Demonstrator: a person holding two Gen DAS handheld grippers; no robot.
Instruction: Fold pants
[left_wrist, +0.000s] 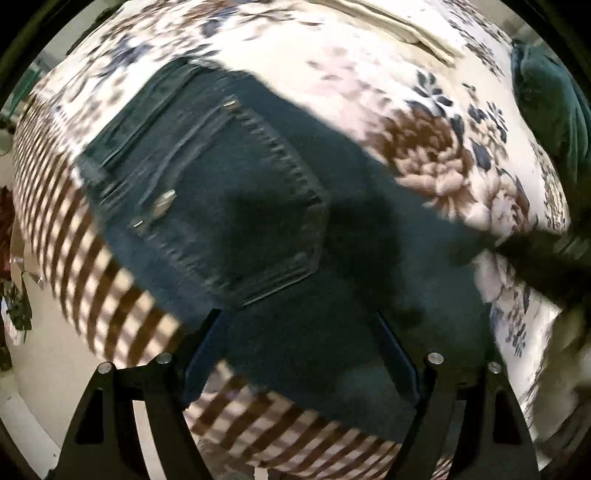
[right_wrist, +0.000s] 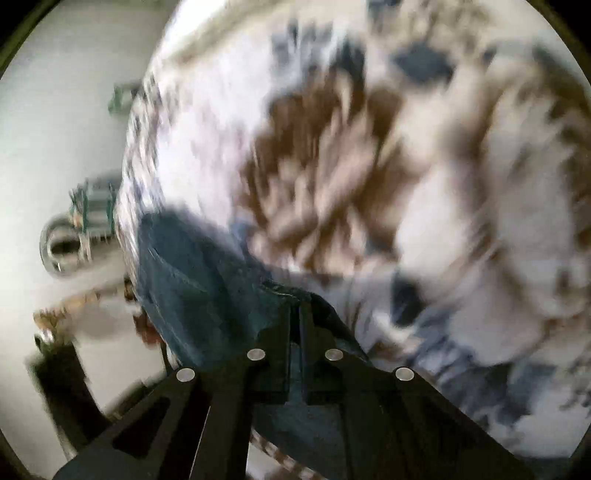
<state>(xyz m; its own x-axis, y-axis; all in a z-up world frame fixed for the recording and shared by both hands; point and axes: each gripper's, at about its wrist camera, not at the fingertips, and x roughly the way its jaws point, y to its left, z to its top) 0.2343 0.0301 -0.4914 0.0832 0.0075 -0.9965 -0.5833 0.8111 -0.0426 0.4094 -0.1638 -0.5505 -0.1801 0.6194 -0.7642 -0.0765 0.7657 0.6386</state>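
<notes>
Left gripper (left_wrist: 301, 321) spread wide, hovering over dark jeans (left_wrist: 236, 192), back pocket (left_wrist: 255, 206) just ahead of fingertips. Right gripper (right_wrist: 294, 306) closed narrow, pinching jeans edge (right_wrist: 280, 291). Floral bedspread (left_wrist: 424, 155) underneath, beyond both claws.

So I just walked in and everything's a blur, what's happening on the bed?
A person with a handheld gripper in each hand is folding dark jeans on a floral bedspread. The right gripper is shut on a denim edge. The left gripper is open above the jeans below the back pocket.
</notes>
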